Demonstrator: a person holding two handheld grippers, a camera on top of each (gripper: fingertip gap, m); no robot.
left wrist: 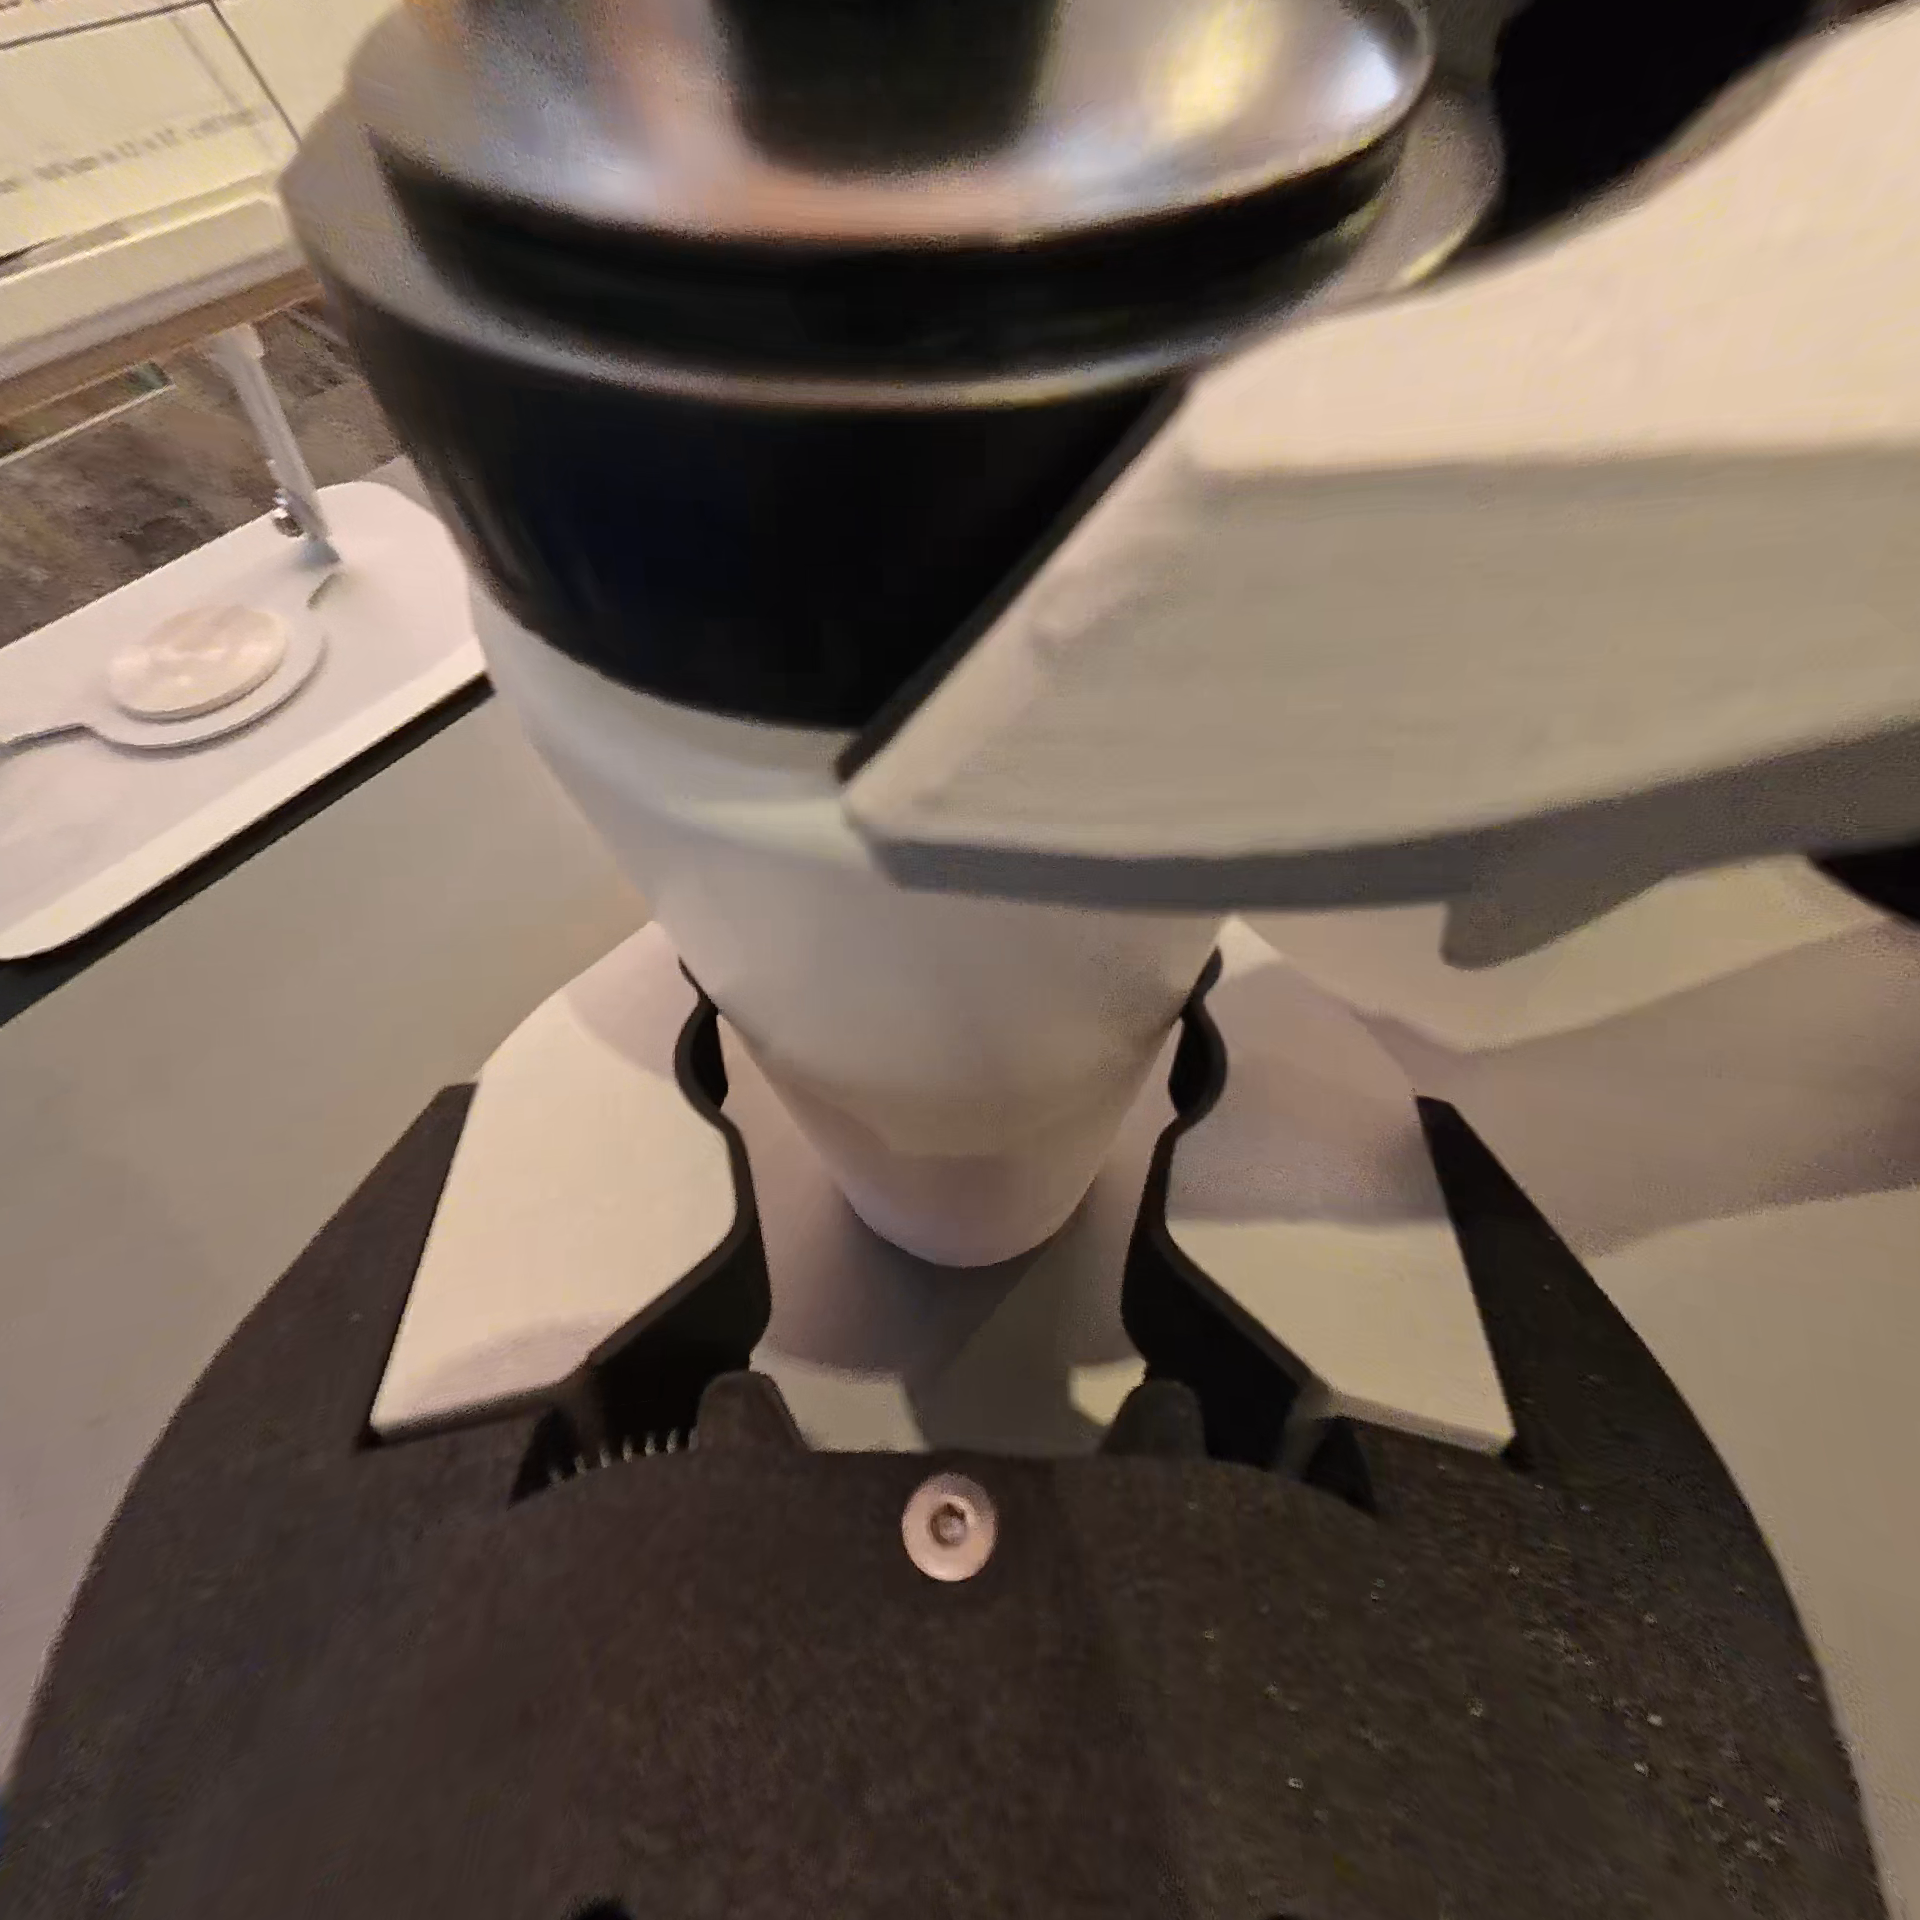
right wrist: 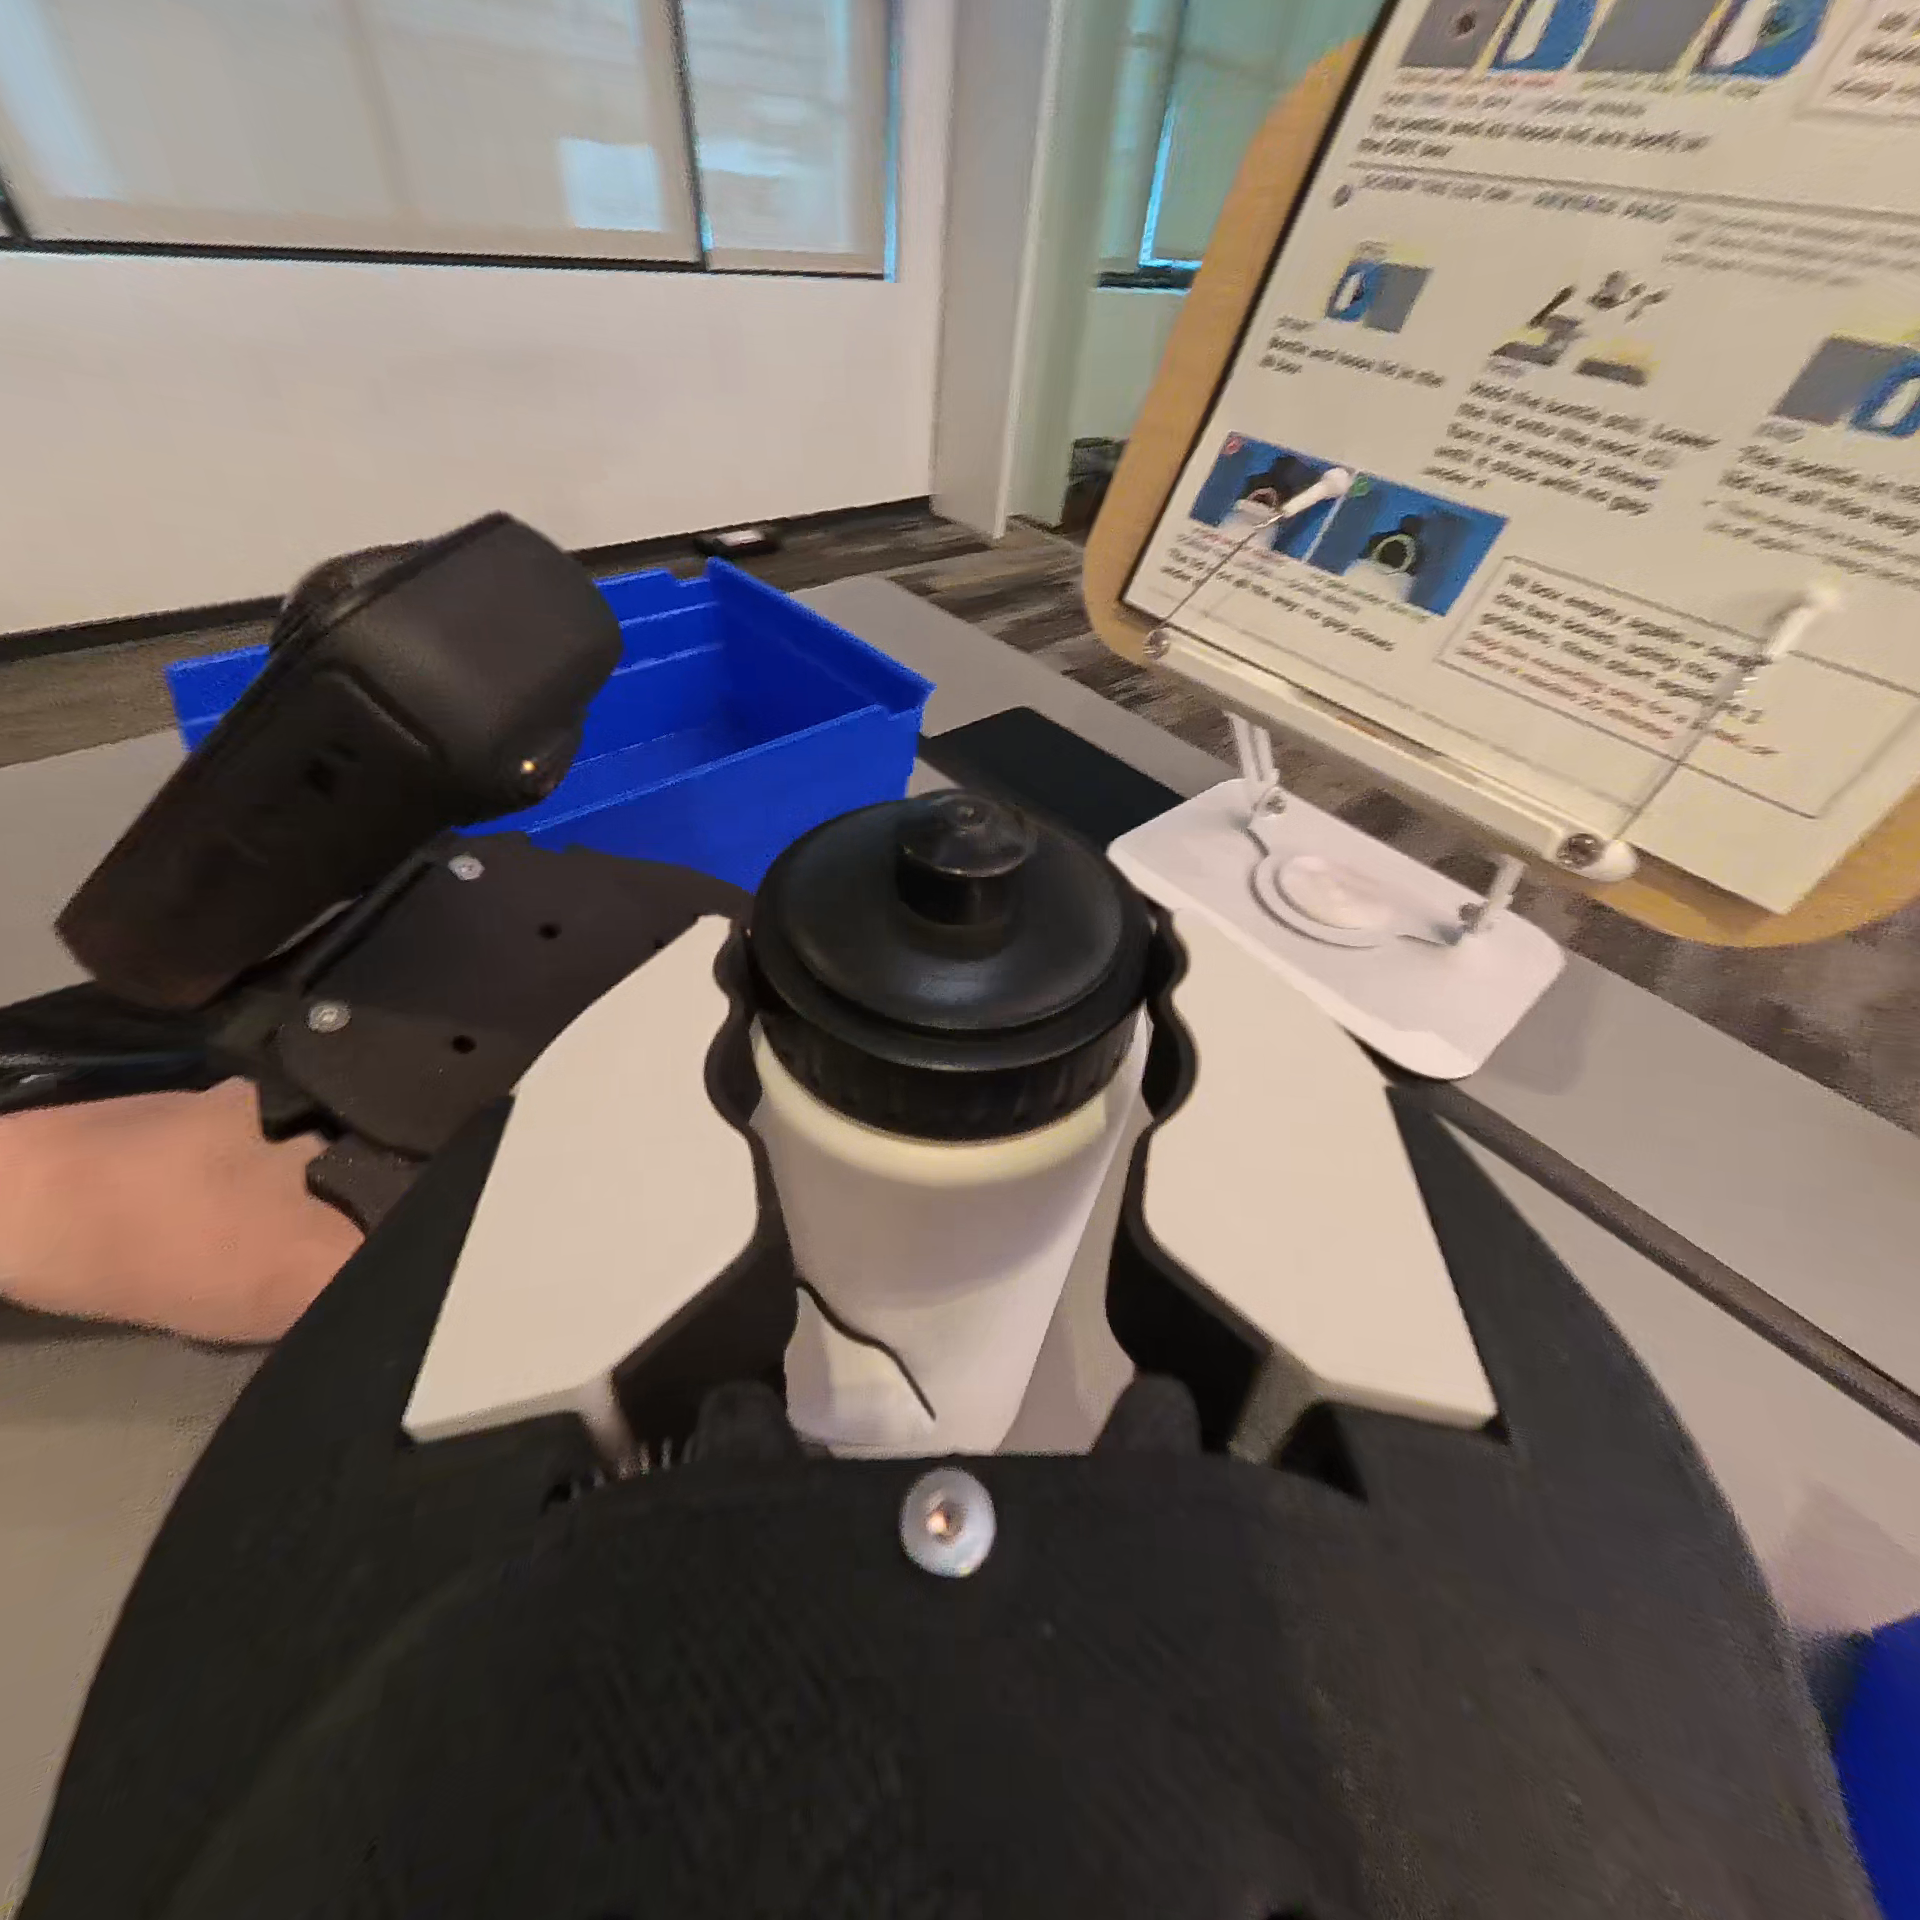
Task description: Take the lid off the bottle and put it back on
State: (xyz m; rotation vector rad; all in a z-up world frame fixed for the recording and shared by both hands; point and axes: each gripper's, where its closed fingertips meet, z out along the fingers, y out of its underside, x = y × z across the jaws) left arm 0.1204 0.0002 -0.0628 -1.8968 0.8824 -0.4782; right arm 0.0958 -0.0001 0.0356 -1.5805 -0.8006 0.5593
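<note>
Each hand-held gripper (right wrist: 940,1049) has a matte black textured body, white finger plates, black wavy pads (right wrist: 1169,1023) and one silver screw (right wrist: 945,1522).

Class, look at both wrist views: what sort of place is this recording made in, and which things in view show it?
Probably an office or lab set up for practice recordings: a grey table carries an instruction sheet on a stand, a blue bin sits behind, and large windows and carpeted floor lie beyond.

lid (left wrist: 883,208) top cropped, bottle (right wrist: 940,1247) base hidden
</note>
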